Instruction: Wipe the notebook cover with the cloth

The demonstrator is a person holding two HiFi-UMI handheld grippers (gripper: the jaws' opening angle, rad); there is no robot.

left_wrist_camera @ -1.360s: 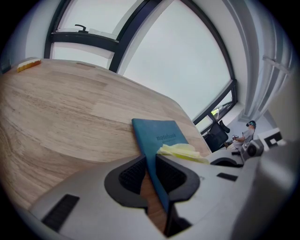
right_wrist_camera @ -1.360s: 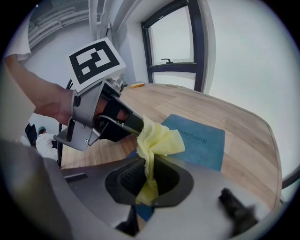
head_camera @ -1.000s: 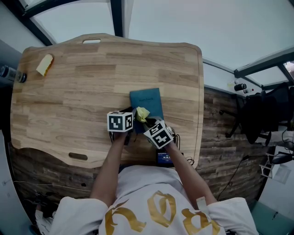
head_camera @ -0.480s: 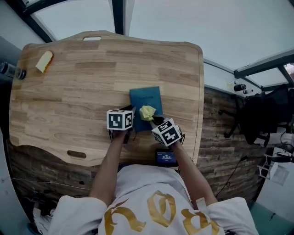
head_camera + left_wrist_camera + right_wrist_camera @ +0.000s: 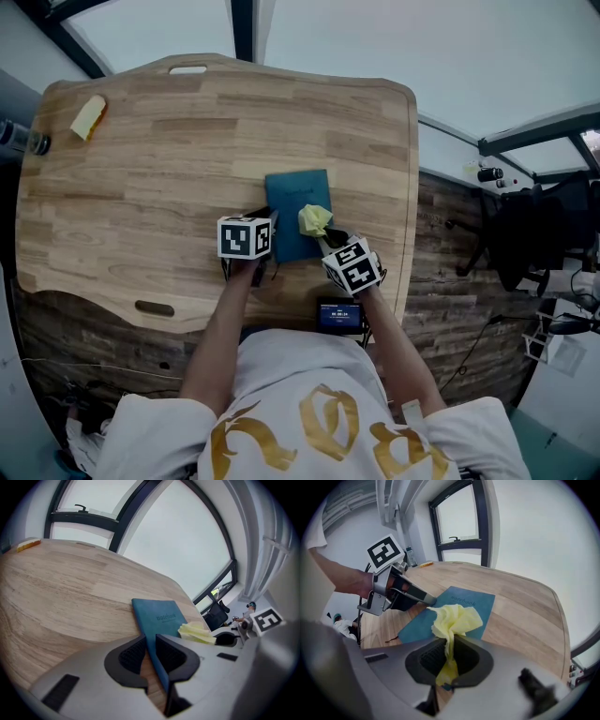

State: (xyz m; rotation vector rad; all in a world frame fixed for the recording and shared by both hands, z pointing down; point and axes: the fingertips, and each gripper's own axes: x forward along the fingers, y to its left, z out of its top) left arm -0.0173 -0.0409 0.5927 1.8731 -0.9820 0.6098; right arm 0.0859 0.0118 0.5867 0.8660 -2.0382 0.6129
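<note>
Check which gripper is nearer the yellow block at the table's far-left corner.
Left. Left gripper clamps the teal notebook at its left edge, nearer the block; the right gripper, gripping the yellow cloth, is further right.

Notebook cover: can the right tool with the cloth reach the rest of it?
Probably yes: the left tool holds the notebook only at its near left edge, and nothing lies on the cover beyond the cloth.
</note>
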